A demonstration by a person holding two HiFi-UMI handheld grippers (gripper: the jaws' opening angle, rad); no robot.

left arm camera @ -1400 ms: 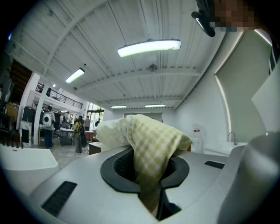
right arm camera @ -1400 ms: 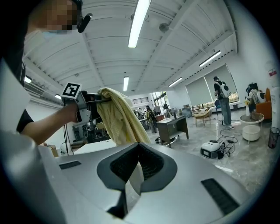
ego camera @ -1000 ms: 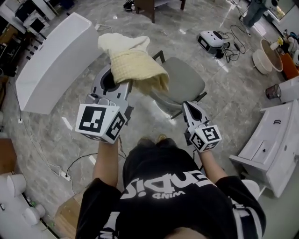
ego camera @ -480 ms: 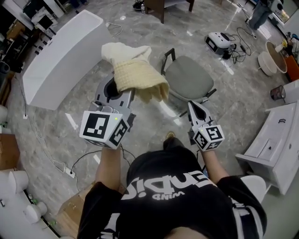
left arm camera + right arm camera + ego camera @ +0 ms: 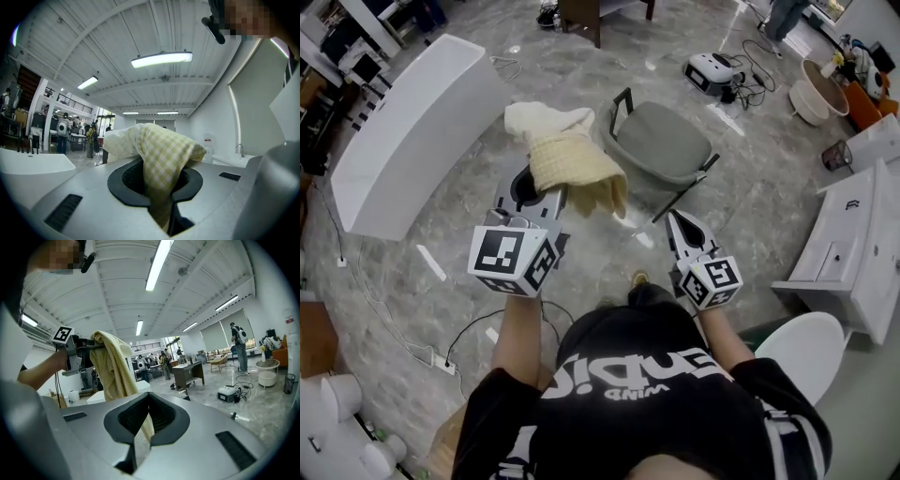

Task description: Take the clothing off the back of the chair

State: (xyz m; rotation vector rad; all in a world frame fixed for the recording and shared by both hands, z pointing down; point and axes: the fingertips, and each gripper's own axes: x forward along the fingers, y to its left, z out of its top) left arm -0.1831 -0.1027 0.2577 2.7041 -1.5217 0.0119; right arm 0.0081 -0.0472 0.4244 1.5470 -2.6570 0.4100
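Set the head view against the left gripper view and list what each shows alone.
Head view only: the chair, its back bare, and the right gripper. Left gripper view only: the ceiling and its strip light. Both: the yellow checked clothing, clamped in the left gripper.

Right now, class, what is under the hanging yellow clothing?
The left hand-held gripper, shut on the yellow clothing, shows beneath it, with marble floor around. The floor directly below is covered.
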